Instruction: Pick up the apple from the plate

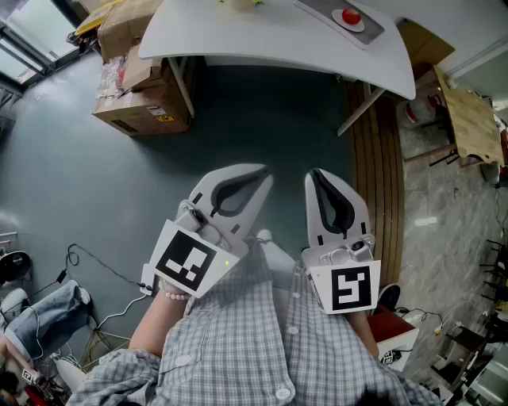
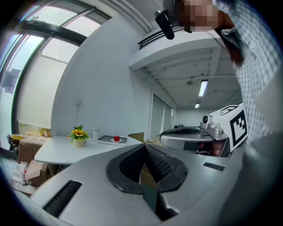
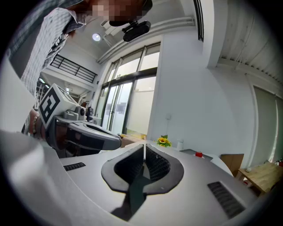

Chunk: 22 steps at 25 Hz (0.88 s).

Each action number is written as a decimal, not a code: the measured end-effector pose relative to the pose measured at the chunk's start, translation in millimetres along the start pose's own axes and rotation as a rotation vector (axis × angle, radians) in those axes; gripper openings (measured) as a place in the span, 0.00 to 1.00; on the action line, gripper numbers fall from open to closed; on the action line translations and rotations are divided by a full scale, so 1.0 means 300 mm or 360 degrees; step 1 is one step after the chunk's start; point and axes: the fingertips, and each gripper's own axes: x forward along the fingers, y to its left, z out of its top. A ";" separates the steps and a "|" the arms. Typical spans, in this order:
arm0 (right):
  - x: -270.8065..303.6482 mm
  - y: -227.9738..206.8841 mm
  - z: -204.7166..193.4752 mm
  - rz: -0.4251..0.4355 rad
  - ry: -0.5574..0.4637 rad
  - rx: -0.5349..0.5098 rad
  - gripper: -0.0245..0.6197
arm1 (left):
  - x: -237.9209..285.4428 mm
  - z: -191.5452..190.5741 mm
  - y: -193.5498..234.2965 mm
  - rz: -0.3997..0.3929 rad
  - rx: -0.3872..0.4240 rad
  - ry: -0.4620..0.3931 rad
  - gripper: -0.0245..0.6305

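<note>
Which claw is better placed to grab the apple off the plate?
Probably the right gripper: the apple sits far ahead on the table, more in line with it than with the left gripper. Both are shut.

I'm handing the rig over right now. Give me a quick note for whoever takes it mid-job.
Left tool: shut, empty, held near the body.
Right tool: shut, empty, beside it.
Apple sits on its plate, on a grey tray on the white table, well ahead of both tools.
Done: nothing yet.
Left: approach, open a tool, grasp and lift the apple.
</note>
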 end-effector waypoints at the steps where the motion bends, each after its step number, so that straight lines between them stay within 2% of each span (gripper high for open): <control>1: 0.006 0.003 0.000 0.0004 -0.0003 -0.0006 0.09 | -0.001 0.000 0.008 0.0000 0.0000 -0.0001 0.05; 13: 0.059 0.030 0.009 -0.0012 -0.0015 -0.0005 0.09 | -0.010 -0.003 0.063 -0.0042 0.0003 -0.0010 0.05; 22: 0.097 0.016 0.026 -0.0182 -0.0015 0.0034 0.09 | -0.078 -0.002 0.172 -0.0040 0.0014 -0.0016 0.05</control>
